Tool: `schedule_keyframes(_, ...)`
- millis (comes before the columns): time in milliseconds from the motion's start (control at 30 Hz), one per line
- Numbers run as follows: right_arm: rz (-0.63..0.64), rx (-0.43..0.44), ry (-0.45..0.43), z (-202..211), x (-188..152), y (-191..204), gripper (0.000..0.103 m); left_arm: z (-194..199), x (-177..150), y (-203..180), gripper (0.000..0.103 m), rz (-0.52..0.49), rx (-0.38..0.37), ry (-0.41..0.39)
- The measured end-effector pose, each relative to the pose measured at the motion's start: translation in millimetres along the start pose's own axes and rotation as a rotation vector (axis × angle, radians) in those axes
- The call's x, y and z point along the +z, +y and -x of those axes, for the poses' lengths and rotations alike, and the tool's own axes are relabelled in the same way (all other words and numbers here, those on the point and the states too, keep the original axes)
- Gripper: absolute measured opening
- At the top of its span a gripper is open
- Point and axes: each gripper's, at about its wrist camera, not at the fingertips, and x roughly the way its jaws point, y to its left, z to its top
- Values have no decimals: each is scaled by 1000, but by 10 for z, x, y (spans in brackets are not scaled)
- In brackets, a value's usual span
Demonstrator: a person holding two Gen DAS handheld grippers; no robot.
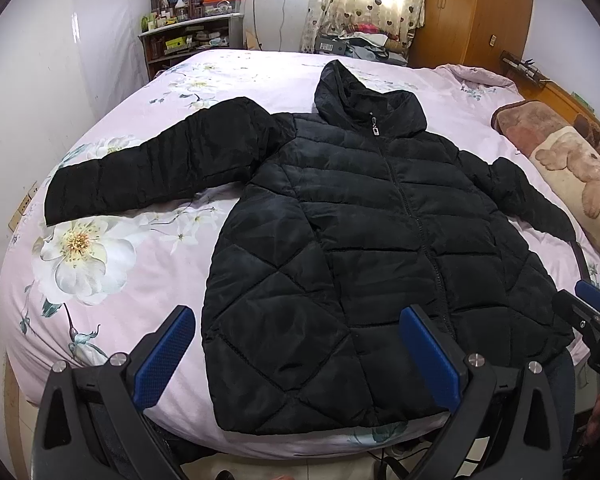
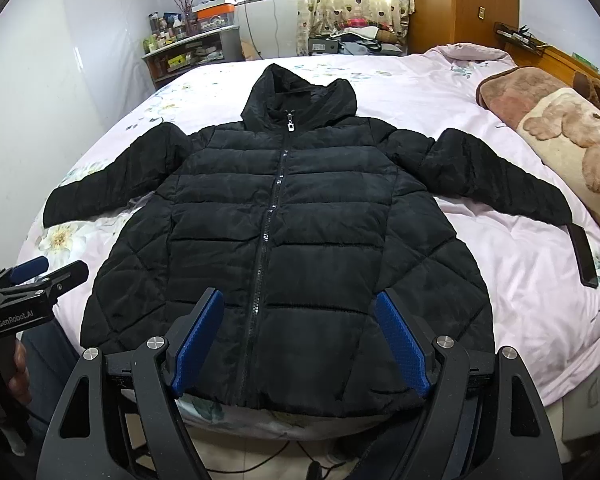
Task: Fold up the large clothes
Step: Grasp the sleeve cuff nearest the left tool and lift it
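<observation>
Black puffer jacket [image 2: 284, 240] lies face up, zipped, spread flat on the bed [image 2: 440, 92], hood [image 2: 296, 92] toward the far edge, hem at the near edge. Ref. landmark: the jacket's zip [image 2: 274, 208]. Left of the zip, one sleeve [image 1: 140, 168] runs outward over the floral sheet; right of the zip, the other sleeve [image 2: 500, 184] angles out toward a bear-print pillow [image 2: 572, 140], with a dark flat item [image 2: 584, 256] lying just beyond its cuff, identity not clear. Left gripper [image 1: 296, 352] is held above the hem, left of the zip, jaws wide apart, nothing between them. Right gripper [image 2: 300, 340] is held over the hem astride the zip, jaws likewise spread, holding nothing. Neither touches fabric as far as can be told. Assessment: no fold made yet; garment laid out, step in hand is approach for 1st fold. Next move probably calls for each gripper to take a sleeve or side edge and bring it in across the zip; padded fabric is thick and slippery-looking, so a deep bite on a seam is advisable, else the fill may spring the fold open.
</observation>
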Motion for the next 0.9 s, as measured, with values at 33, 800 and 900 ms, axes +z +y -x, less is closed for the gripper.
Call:
schedule_keyframes(33,1,2,0,-20,12,1,78,-17,5,11,103,1,1,2)
schedule_keyframes(800,66,15,52,-1008,641,98,78,-1024,500,1053,103,140,113,26)
schedule_keyframes(900,70,11,59,-1145,709,126,78,-1176,581,1364,103,183,187,4)
